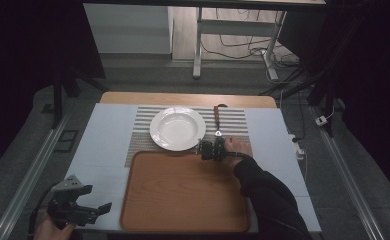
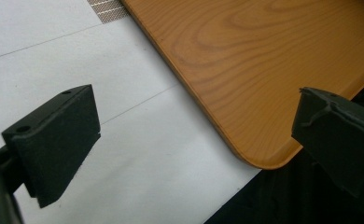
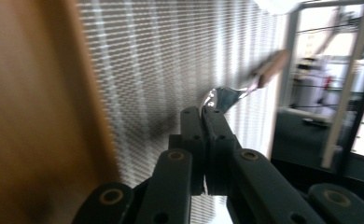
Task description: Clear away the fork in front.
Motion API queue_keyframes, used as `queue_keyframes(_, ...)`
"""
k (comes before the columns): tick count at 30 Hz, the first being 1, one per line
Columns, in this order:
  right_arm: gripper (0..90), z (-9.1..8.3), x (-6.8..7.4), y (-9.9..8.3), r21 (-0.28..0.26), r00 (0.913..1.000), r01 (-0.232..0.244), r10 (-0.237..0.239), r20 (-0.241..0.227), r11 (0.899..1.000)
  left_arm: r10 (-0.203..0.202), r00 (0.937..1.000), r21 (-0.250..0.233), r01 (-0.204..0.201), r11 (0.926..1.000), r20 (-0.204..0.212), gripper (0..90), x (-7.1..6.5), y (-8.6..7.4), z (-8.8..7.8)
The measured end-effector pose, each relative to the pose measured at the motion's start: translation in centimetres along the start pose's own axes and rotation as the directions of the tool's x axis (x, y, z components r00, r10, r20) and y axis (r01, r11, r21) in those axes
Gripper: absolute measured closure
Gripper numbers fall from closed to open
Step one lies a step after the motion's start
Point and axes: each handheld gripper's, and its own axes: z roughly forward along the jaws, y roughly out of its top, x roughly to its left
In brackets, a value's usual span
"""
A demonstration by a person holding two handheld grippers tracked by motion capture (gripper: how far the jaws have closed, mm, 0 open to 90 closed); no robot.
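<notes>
Right gripper (image 1: 212,149) jaws clamped on spoon (image 3: 227,95) bowl end, to lift it off placemat (image 1: 235,120) | left gripper (image 1: 83,200) jaws apart, idle beside tray (image 1: 183,195).

A pale blue-white work table (image 1: 108,145) with a light wooden far edge (image 1: 188,99) stands at the centre of a dim room. The grey carpeted floor (image 1: 13,165) spreads around it, crossed by two long metal floor rails, one at eight o'clock (image 1: 30,175) and one at four o'clock (image 1: 350,180). At twelve o'clock, brighter light falls on a white metal-framed desk (image 1: 198,45), with loose black cables (image 1: 243,50) on the floor under it. A white cabinet panel (image 1: 128,27) sits at eleven o'clock. Dark curtains hang at nine o'clock (image 1: 23,55) and at three o'clock (image 1: 378,70).
</notes>
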Motion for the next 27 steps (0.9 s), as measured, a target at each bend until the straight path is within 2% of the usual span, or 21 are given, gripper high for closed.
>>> queue_keyframes(1, 89.8, -0.2, -0.1, 0.0, -0.005, 0.9997, 0.002, -0.002, 0.025, 1.0, 0.0, 1.0, 0.0, 0.0, 1.0, 0.0, 0.8, 0.0, 0.0, 0.0)
queue_keyframes(3, 90.0, -0.6, -0.6, 0.0, -0.02, 0.9998, -0.008, 0.008, 0.016, 1.0, 0.0, 1.0, 0.0, 0.0, 1.0, 0.0, 0.8, 0.0, 0.0, 0.0)
queue_keyframes(4, 90.0, -0.9, -0.8, 0.0, -0.009, 0.9991, -0.018, 0.018, -0.037, 1.0, 0.001, 1.0, 0.0, -0.001, 1.0, 0.0, 0.8, 0.0, 0.0, 0.0)
queue_keyframes(5, 90.0, -1.0, -1.0, 0.0, -0.017, 0.9996, 0.0, 0.0, -0.027, 1.0, 0.001, 1.0, 0.001, -0.001, 1.0, 0.001, 0.8, 0.0, 0.0, 0.0)
queue_keyframes(6, 90.0, -1.0, -0.7, -0.1, -0.019, 0.9996, -0.007, 0.007, 0.026, 1.0, 0.002, 1.0, 0.001, -0.002, 1.0, 0.001, 0.8, 0.0, 0.0, 0.0)
queue_keyframes(10, 90.0, -1.6, -0.9, -0.2, -0.007, 0.9996, 0.004, -0.004, 0.03, 1.0, 0.003, 1.0, 0.0, -0.003, 1.0, -0.001, 0.8, 0.0, 0.0, 0.0)
queue_keyframes(11, 90.0, -1.8, -0.9, -0.3, -0.018, 0.9998, -0.02, 0.02, 0.001, 1.0, 0.003, 1.0, 0.0, -0.003, 1.0, -0.001, 0.8, 0.0, 0.0, 0.0)
queue_keyframes(12, 90.0, -2.0, -1.1, -0.4, -0.03, 0.9992, -0.002, 0.003, 0.04, 1.0, 0.003, 1.0, 0.0, -0.003, 1.0, -0.002, 0.8, 0.0, 0.0, 0.0)
queue_keyframes(14, 90.0, -2.3, -1.1, -0.6, -0.054, 0.998, -0.013, 0.016, 0.061, 0.998, 0.002, 1.0, 0.001, -0.002, 1.0, -0.002, 0.8, 0.0, 0.0, 0.0)
queue_keyframes(16, 90.0, -3.0, -1.3, -0.6, -0.03, 0.9975, -0.008, 0.01, 0.07, 1.0, 0.002, 1.0, 0.0, -0.002, 1.0, -0.002, 0.8, 0.0, 0.0, 0.0)
queue_keyframes(18, 90.0, -3.5, -1.3, -0.7, -0.041, 0.9976, -0.016, 0.019, 0.067, 0.999, 0.002, 1.0, 0.0, -0.002, 1.0, -0.001, 0.8, 0.0, 0.0, 0.0)
queue_keyframes(19, 90.0, -3.6, -1.3, -0.8, -0.071, 0.9974, -0.024, 0.028, 0.067, 0.997, 0.002, 1.0, -0.001, -0.002, 1.0, -0.001, 0.8, 0.0, 0.0, 0.0)
queue_keyframes(20, 90.0, -4.1, -1.3, -0.8, -0.054, 0.9974, -0.022, 0.025, 0.068, 0.998, 0.002, 1.0, -0.001, -0.002, 1.0, -0.001, 0.8, 0.0, 0.0, 0.0)
queue_keyframes(23, 90.0, -4.9, -1.3, -1.0, -0.098, 0.9969, -0.036, 0.043, 0.066, 0.995, 0.002, 1.0, -0.002, -0.002, 1.0, -0.001, 0.8, 0.0, 0.0, 0.0)
queue_keyframes(26, 90.0, -6.1, -1.4, -1.2, -0.108, 0.9963, -0.056, 0.063, 0.059, 0.993, 0.001, 1.0, -0.004, -0.001, 1.0, -0.002, 0.6, 0.0, 0.0, 0.0)
queue_keyframes(27, 90.0, -6.4, -1.5, -1.3, -0.13, 0.9963, -0.062, 0.069, 0.05, 0.99, 0.001, 1.0, -0.005, -0.001, 1.0, -0.001, 0.6, 0.0, 0.0, -0.1)
